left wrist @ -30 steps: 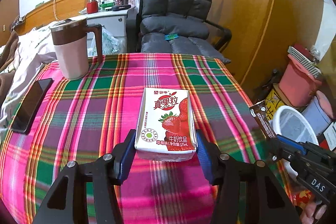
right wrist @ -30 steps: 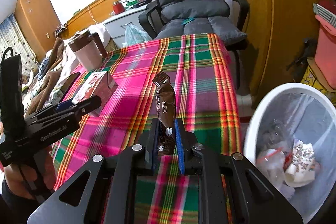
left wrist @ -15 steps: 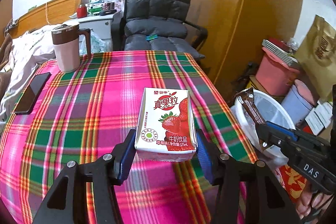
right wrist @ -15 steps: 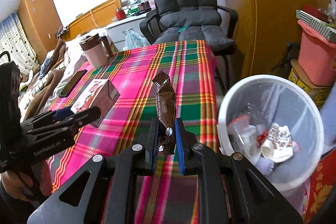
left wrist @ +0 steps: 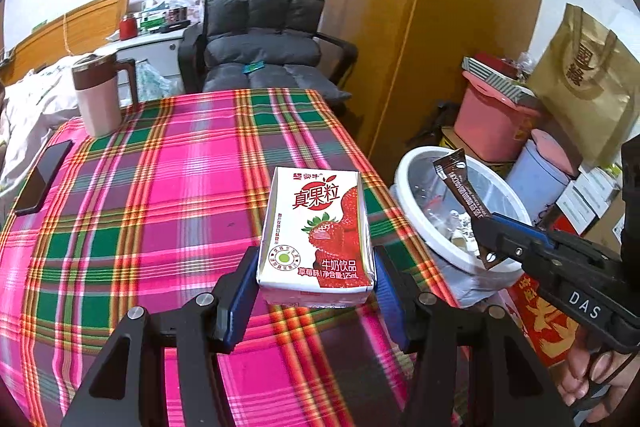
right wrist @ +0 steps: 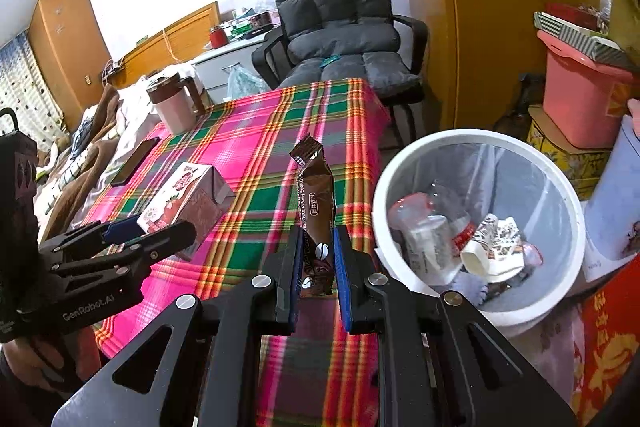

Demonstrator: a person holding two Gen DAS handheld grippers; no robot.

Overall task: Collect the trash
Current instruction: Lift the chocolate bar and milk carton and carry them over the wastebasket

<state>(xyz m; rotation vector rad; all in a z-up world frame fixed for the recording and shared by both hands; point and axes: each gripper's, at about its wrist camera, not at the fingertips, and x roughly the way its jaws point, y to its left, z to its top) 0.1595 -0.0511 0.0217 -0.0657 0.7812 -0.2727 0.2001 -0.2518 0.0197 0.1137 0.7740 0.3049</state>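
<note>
My left gripper [left wrist: 316, 287] is shut on a white and red strawberry milk carton [left wrist: 318, 231], held above the plaid tablecloth [left wrist: 160, 195]. It also shows in the right wrist view [right wrist: 186, 197]. My right gripper [right wrist: 316, 255] is shut on a brown snack wrapper [right wrist: 316, 203] that stands upright between the fingers. In the left wrist view the wrapper [left wrist: 460, 187] hangs over the white trash bin [left wrist: 408, 171]. The bin [right wrist: 560, 187] stands right of the table and holds crumpled bottles and paper.
A pink and brown mug [left wrist: 98, 95] and a black phone [left wrist: 42, 177] sit at the table's far left. A grey padded chair [left wrist: 264, 39] stands behind the table. Pink buckets [left wrist: 492, 119], boxes and a gold bag [left wrist: 588, 83] crowd the floor at right.
Both grippers have lifted and moved right toward the bin with their loads. The wrapper is now over the bin's rim in the left wrist view.
</note>
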